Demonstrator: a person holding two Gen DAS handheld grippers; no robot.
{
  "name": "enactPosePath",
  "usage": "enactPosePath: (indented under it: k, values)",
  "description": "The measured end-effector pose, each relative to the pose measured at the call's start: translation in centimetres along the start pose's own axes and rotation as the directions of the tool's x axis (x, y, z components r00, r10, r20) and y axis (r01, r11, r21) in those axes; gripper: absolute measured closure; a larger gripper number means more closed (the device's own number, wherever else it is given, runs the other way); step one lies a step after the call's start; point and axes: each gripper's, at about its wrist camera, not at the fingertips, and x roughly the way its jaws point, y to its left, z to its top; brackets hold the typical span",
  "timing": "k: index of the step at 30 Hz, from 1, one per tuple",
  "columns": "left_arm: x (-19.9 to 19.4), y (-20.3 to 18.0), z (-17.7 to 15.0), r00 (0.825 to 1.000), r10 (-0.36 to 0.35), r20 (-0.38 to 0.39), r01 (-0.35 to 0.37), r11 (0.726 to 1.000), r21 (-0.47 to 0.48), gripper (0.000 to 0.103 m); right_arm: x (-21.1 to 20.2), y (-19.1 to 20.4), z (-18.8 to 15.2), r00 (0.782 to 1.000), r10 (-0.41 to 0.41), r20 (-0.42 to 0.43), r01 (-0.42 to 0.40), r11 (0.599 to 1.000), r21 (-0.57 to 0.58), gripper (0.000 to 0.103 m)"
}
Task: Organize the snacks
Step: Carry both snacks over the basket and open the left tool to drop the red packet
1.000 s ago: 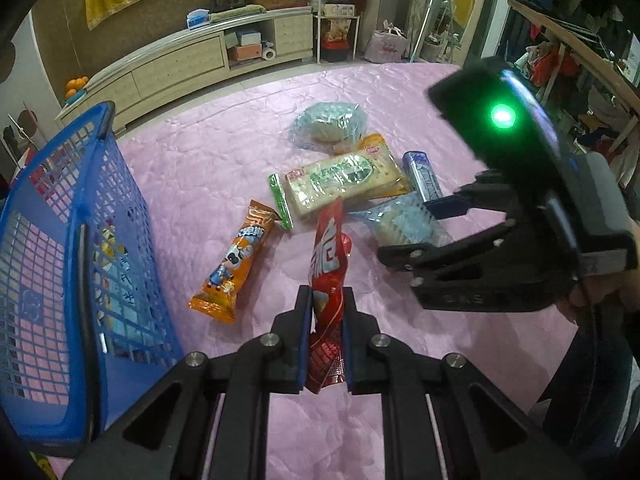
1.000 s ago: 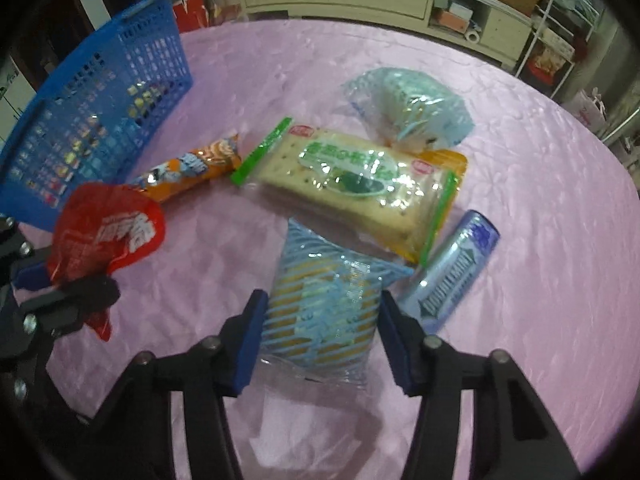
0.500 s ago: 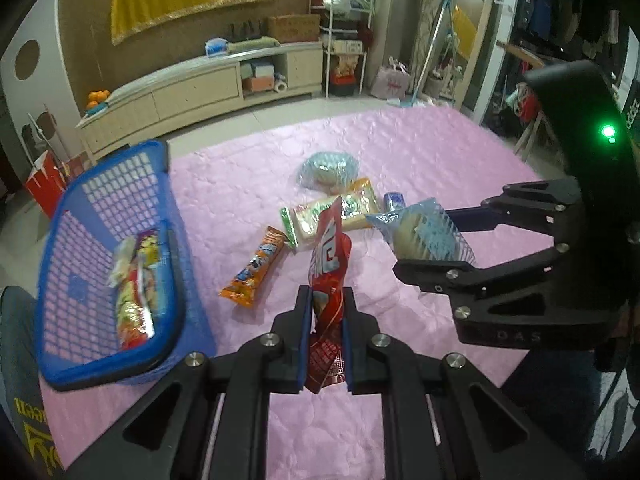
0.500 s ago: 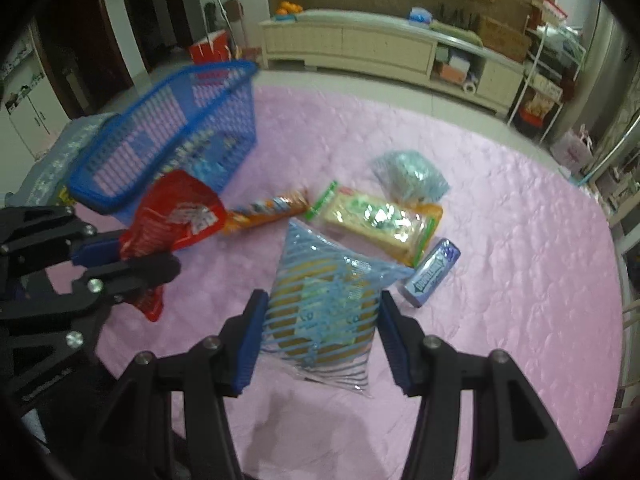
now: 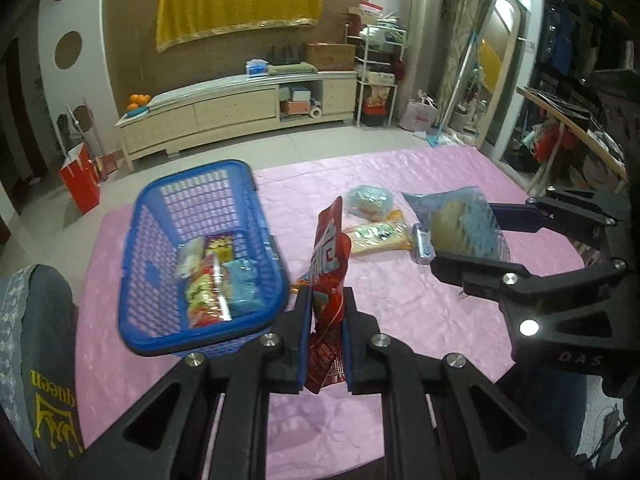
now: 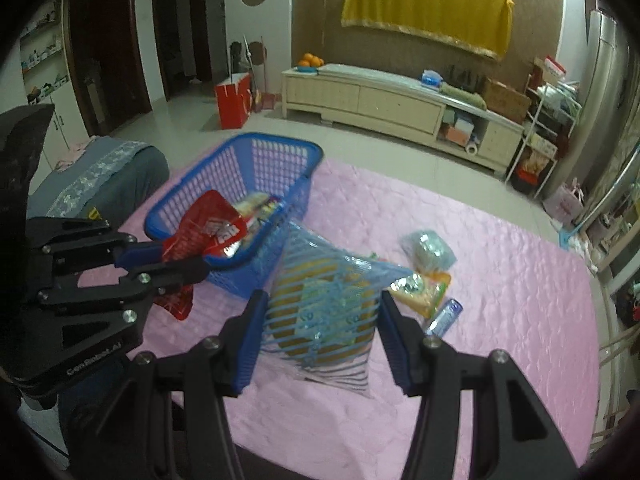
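My left gripper (image 5: 325,312) is shut on a red snack packet (image 5: 328,264), held upright above the pink table, just right of the blue basket (image 5: 152,240). The right gripper (image 6: 320,312) is shut on a clear bag with blue stripes (image 6: 324,300) and a yellowish cake inside, lifted off the table. In the right wrist view the left gripper (image 6: 188,264) with the red packet (image 6: 208,228) hangs at the basket's near rim (image 6: 240,258). Several snacks lie in the basket. A pale blue bag (image 5: 370,200), a green-and-yellow cracker pack (image 5: 378,236) and a blue bar (image 6: 444,316) remain on the table.
The pink quilted table cover (image 5: 400,312) runs to a curved front edge. A grey chair back (image 5: 36,340) stands at the table's left. A long cream cabinet (image 5: 240,108), a red bag (image 5: 80,180) and shelving stand on the floor behind.
Both grippers have risen well above the table with their packets and drawn back. The basket has come fully into view, and the orange bar is now hidden behind the red packet.
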Motion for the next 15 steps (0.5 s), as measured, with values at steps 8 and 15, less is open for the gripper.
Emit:
enactPosePath:
  k: [8, 15]
  values:
    - [-1.2, 3.9, 0.7, 1.0, 0.024, 0.007, -0.024, 0.999, -0.034, 0.091, 1.2, 3.5, 2.9, 1.0, 0.03, 0.011, -0.029, 0.999, -0.027, 0.044]
    - [-0.4, 7.2, 1.3, 0.998, 0.053, -0.019, -0.054, 0.998, -0.045, 0.091, 3.7, 5.5, 4.7, 0.998, 0.056, -0.008, -0.056, 0.998, -0.04, 0.044]
